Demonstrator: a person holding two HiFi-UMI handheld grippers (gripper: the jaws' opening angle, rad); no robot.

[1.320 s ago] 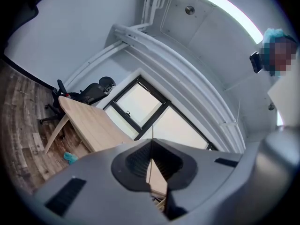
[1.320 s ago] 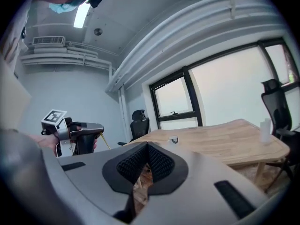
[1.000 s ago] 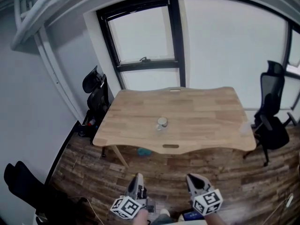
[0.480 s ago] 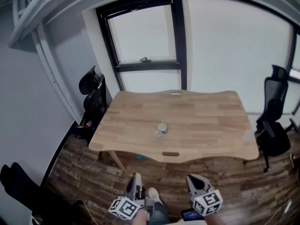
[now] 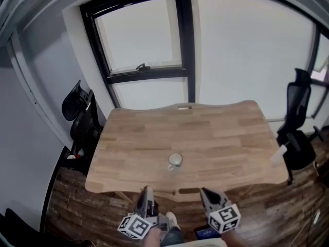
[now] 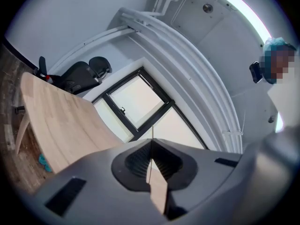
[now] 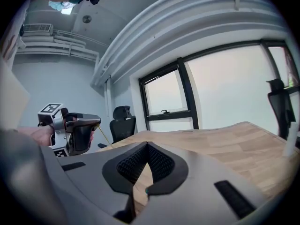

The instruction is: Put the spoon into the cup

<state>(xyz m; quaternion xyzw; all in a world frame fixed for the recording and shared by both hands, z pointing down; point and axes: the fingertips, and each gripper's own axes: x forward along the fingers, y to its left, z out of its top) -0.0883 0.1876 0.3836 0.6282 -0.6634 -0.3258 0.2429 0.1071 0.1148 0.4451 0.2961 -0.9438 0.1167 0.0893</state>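
1. While looking down from head height, found left gripper (image 5: 147, 190) pinched shut on spoon (image 7: 104, 136), thin yellowish stem poking past tips.
2. Found right gripper (image 5: 204, 191) beside it, jaws together, nothing between.
3. Saw both at near edge of table (image 5: 231, 138).
4. Spotted cup (image 5: 175, 160) upright mid-table, well apart from spoon.
5. Logged window (image 5: 139, 35) beyond.
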